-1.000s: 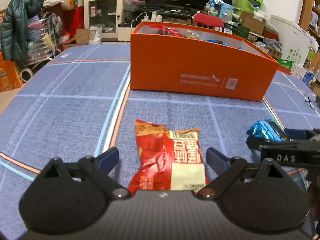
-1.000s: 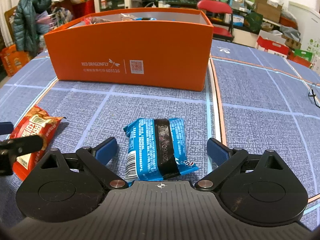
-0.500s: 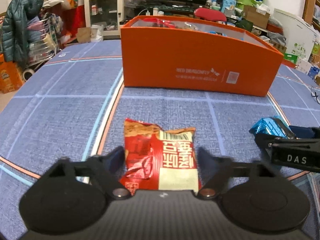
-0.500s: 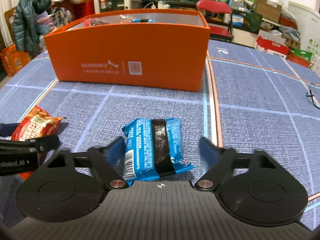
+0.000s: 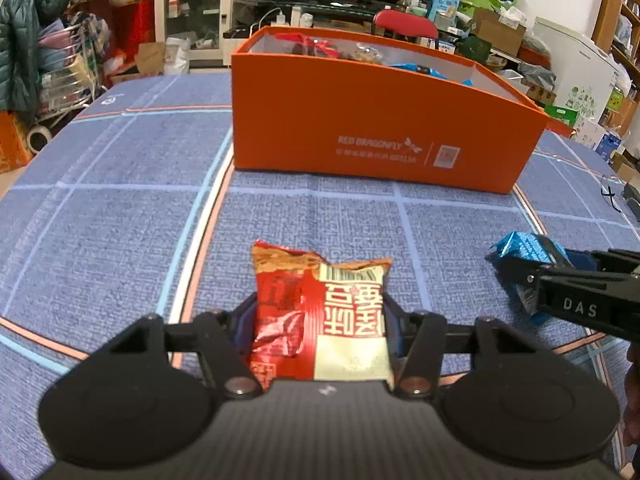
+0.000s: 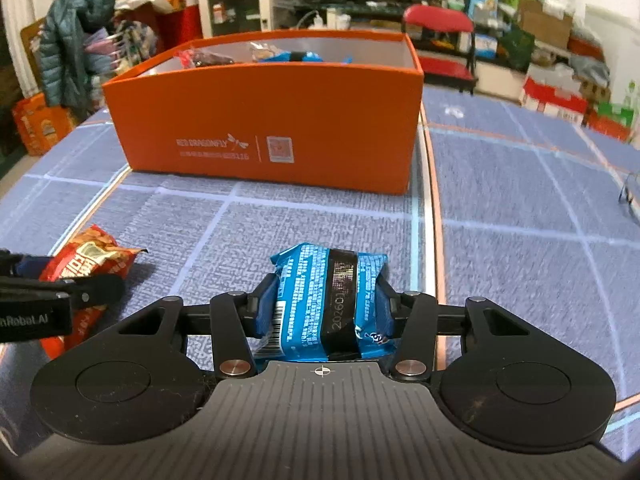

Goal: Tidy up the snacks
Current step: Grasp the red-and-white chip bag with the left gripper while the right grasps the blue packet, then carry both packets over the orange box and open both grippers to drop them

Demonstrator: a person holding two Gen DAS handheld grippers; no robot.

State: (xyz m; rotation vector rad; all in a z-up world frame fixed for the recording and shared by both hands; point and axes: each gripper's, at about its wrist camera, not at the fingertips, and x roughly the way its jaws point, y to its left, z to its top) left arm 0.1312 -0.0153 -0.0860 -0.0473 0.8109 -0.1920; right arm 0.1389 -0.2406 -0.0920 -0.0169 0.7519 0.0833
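Observation:
My left gripper is shut on a red snack packet, which sits low over the blue tablecloth. My right gripper is shut on a blue snack packet, held slightly above the cloth. Each gripper shows in the other's view: the right one with the blue packet, the left one with the red packet. An orange open box stands ahead with several snacks inside; it also shows in the right wrist view.
The table carries a blue patterned cloth with light stripes. A black cable lies at the right edge. Behind the table are a red chair, a white cabinet and room clutter.
Both grippers went from open around their packets to shut on them. The right gripper has lifted and the box looks closer in both views.

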